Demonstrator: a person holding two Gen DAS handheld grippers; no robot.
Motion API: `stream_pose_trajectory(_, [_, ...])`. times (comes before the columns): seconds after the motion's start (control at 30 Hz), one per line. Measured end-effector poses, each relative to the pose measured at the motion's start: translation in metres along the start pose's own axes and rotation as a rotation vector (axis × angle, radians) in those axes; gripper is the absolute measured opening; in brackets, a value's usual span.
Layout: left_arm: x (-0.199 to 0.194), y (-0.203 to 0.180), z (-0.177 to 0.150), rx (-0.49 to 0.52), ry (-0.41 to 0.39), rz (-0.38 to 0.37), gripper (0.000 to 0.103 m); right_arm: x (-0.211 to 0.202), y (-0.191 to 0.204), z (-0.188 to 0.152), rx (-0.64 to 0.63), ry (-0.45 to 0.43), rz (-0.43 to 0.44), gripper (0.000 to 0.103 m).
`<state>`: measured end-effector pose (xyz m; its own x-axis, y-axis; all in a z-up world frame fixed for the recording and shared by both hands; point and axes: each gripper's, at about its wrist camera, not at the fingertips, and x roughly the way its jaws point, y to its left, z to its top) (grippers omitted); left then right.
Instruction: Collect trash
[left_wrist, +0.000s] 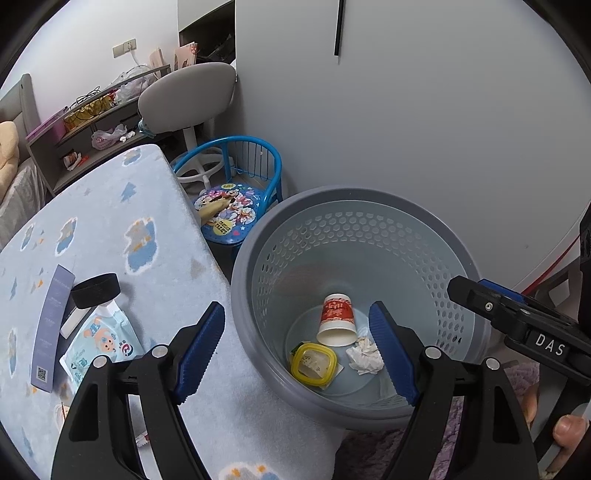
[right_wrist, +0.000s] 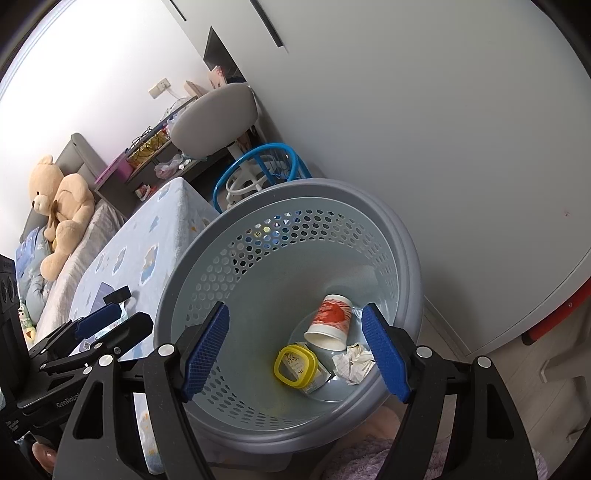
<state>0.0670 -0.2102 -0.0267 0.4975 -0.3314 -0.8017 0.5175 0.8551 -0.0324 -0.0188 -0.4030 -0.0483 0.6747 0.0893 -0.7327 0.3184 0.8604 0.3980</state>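
A grey perforated bin (left_wrist: 258, 243) (right_wrist: 402, 236) stands beside the bed. Inside lie a red-and-white paper cup (left_wrist: 337, 320) (right_wrist: 329, 322), a yellow-rimmed lid on a packet (left_wrist: 313, 363) (right_wrist: 295, 364) and crumpled paper (left_wrist: 365, 356) (right_wrist: 354, 362). My left gripper (left_wrist: 297, 354) is open and empty above the bin's near rim. My right gripper (right_wrist: 295, 352) is open and empty over the bin; it also shows in the left wrist view (left_wrist: 517, 317). On the bed remain a wet-wipe packet (left_wrist: 101, 345), a purple box (left_wrist: 51, 328) and a black tape roll (left_wrist: 96, 290).
The bed (left_wrist: 110, 221) has a light blue patterned cover. A blue child's chair (left_wrist: 236, 192) and a grey swivel chair (left_wrist: 186, 98) stand beyond the bin. A white wardrobe (left_wrist: 424, 110) is behind it. A teddy bear (right_wrist: 61, 206) sits at the bed's head.
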Motion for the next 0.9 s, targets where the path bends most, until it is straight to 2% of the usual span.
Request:
stream_pose_trajectory(0.4, [-0.006,0.003,-0.002,-0.010,-0.013,0.018,0.077,0.001,0.005,-0.002,-0.018,0.006,-0.014,0.074])
stream_pose_trajectory(0.9, [-0.020,0.019,-0.010,-0.056,-0.033,0.057,0.077,-0.004,0.020,-0.008,-0.080,-0.007,-0.077,0.084])
